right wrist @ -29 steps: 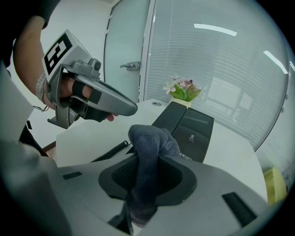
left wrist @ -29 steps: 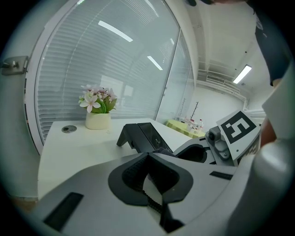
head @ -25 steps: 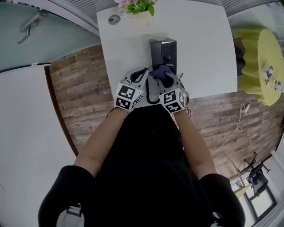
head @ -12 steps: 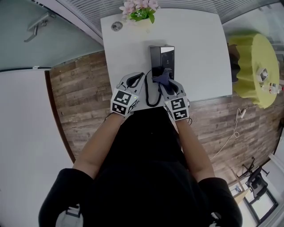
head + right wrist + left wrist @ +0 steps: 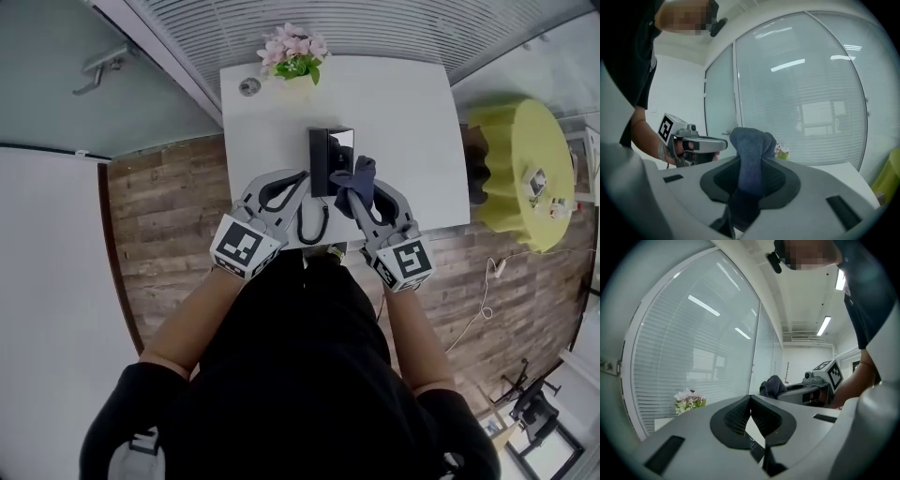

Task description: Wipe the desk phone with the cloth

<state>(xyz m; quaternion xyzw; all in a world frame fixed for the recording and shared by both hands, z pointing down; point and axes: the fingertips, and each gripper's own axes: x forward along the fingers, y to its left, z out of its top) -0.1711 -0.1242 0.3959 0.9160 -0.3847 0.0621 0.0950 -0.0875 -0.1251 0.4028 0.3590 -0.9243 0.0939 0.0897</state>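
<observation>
My right gripper (image 5: 749,177) is clamped on the cloth (image 5: 751,143), which sits at the right edge of the phone (image 5: 325,156). My left gripper (image 5: 750,403) is closed and empty, just left of the phone. The phone stands on the table (image 5: 412,112), near the flowers (image 5: 294,54).

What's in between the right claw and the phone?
The dark blue cloth, pinched in the right claw, bunches up between it and the black desk phone. The head view shows this best.

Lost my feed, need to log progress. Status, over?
Left gripper shut, empty. Right gripper shut on cloth, at the desk phone; contact unclear. Flowers behind phone, not in the way.
</observation>
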